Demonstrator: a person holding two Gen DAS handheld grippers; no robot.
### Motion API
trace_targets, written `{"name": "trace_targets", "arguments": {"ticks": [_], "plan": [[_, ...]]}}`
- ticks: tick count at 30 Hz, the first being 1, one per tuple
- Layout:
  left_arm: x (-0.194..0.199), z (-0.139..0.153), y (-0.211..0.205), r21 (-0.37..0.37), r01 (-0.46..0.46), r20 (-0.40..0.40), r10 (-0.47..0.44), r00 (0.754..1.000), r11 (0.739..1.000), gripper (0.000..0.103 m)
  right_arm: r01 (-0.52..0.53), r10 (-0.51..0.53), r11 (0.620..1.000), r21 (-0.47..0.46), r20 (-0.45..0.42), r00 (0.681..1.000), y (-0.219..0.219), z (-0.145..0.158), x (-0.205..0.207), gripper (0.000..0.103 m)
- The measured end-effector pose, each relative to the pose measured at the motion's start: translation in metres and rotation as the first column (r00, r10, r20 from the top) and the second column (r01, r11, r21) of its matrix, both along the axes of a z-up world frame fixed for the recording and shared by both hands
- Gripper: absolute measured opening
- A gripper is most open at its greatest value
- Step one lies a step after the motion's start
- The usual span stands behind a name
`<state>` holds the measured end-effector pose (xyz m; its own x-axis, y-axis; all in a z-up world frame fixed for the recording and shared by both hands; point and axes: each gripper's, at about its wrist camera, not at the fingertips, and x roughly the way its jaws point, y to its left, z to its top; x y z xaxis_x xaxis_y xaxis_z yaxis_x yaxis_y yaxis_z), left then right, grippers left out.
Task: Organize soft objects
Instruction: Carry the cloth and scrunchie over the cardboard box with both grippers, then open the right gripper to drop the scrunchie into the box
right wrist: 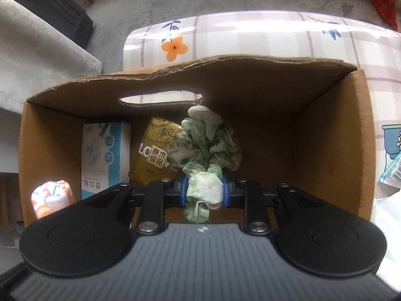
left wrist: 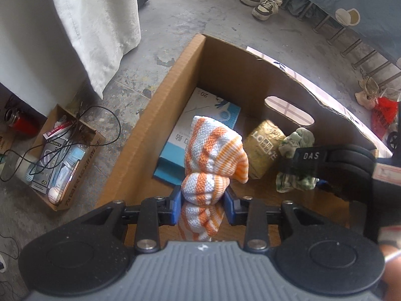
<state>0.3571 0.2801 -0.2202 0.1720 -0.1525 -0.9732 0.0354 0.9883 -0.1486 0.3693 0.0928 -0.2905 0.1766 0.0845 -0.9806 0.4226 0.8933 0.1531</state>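
My left gripper is shut on an orange-and-white striped knit cloth, which hangs over the open cardboard box. The right gripper is shut on a crumpled green-and-white floral cloth, held inside the same box. In the left wrist view the right gripper's black body reaches in from the right with the green cloth. The striped cloth shows at the lower left of the right wrist view. Both grippers point steeply down.
On the box floor lie a blue-and-white flat carton and a gold tissue pack. The box stands on a checked floral tablecloth. A small open box of cables and oddments sits on the concrete floor, shoes farther off.
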Motion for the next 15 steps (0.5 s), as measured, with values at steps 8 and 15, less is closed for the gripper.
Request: {"name": "trace_targets", "arguments": {"ticks": [8,15], "plan": [[-0.004,0.0,0.013,-0.014,-0.016,-0.014,0.015,1.0,1.0,0.035,-0.02,0.018,0.997,0.069,0.027,0.999,0.007,-0.022,0.01,0.027],[-0.01,0.0,0.011,-0.034,-0.009,-0.028,0.008,1.0,0.999,0.035,-0.083,0.08,0.995,0.048,0.072,0.994,0.002,0.012,0.004,0.067]]}}
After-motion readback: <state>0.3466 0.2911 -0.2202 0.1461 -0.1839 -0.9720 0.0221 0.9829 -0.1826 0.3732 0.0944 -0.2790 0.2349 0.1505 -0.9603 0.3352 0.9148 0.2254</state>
